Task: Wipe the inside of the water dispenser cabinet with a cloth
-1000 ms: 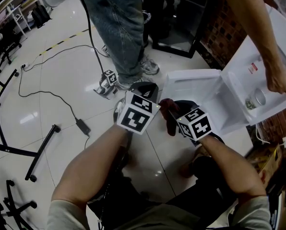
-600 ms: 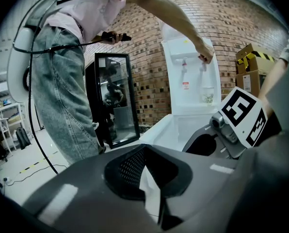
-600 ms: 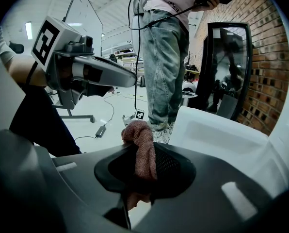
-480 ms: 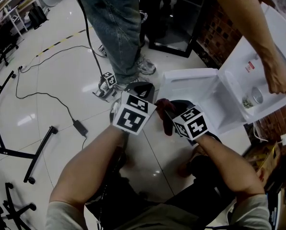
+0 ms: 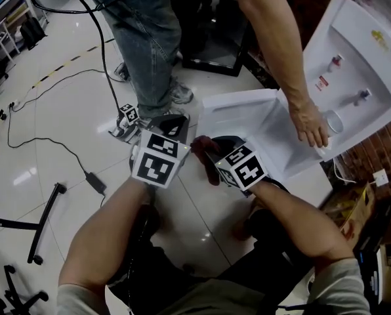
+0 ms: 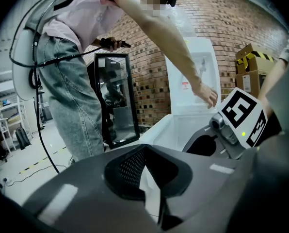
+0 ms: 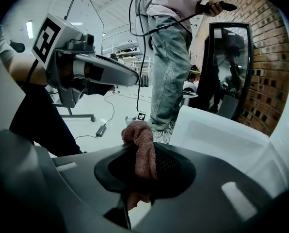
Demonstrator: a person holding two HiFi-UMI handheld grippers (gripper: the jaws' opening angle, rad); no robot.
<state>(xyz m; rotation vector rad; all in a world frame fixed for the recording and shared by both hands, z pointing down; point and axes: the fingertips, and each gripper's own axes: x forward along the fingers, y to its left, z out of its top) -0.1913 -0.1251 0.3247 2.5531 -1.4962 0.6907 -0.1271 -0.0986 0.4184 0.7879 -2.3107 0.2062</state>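
The white water dispenser (image 5: pixel 369 51) stands at the right against a brick wall, its cabinet door (image 5: pixel 238 113) swung open toward me. Another person's hand (image 5: pixel 310 126) reaches into the dispenser's tap recess beside a small cup (image 5: pixel 333 120). My right gripper (image 7: pixel 139 164) is shut on a reddish-brown cloth (image 7: pixel 142 147), which also shows as a dark red wad (image 5: pixel 203 151) just in front of the open door. My left gripper (image 6: pixel 144 176) is shut with nothing in it, and it hovers over the floor left of the right one.
A person in jeans (image 5: pixel 140 38) stands close ahead, holding a cabled device. A black glass-door cabinet (image 5: pixel 212 44) stands behind the dispenser door. Cables and a power brick (image 5: pixel 94 182) lie on the tiled floor, with black stand legs (image 5: pixel 44 222) at the left. A cardboard box (image 5: pixel 353 209) sits at the right.
The other person's hand has moved from right of the cup to its left. The head view has shifted, so the dispenser's taps now show. Both grippers have kept still.
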